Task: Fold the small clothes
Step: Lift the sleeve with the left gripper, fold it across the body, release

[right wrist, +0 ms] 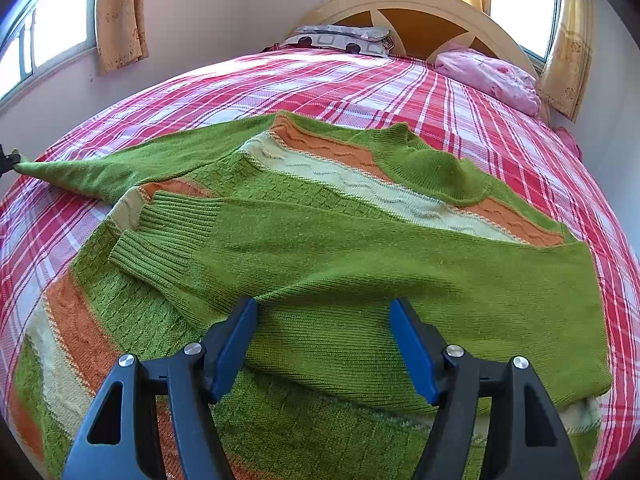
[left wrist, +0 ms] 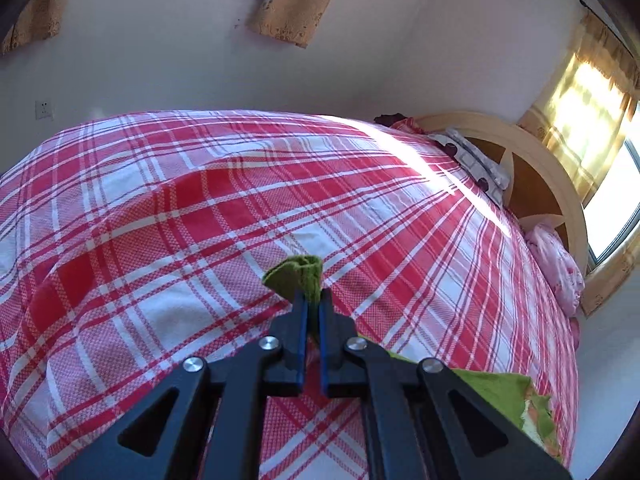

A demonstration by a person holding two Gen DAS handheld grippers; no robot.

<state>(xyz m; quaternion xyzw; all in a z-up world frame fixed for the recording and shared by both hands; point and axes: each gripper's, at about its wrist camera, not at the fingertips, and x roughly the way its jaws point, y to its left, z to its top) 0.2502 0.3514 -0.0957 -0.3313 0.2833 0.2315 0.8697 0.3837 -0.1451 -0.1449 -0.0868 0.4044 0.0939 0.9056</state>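
Pinching the sleeve cuff [left wrist: 298, 276] tight in the left gripper [left wrist: 314, 300], stretching it toward 9 o'clock, probably for folding in. Hovering the right gripper [right wrist: 324, 312], jaws wide, over the sweater [right wrist: 360, 264] lying on the bed [right wrist: 500, 120].

Home bedroom (plaid bed [right wrist: 360, 76], headboard [right wrist: 420, 12], curtains [right wrist: 120, 12]).

Red plaid bed [right wrist: 360, 76], arched wooden headboard [right wrist: 420, 12], sunlit curtained windows [right wrist: 520, 0], pale walls [left wrist: 360, 40]

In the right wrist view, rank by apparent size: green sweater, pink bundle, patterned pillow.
1. Green sweater, by far the largest, though nearest the camera.
2-3. Pink bundle and patterned pillow look alike; unranked.
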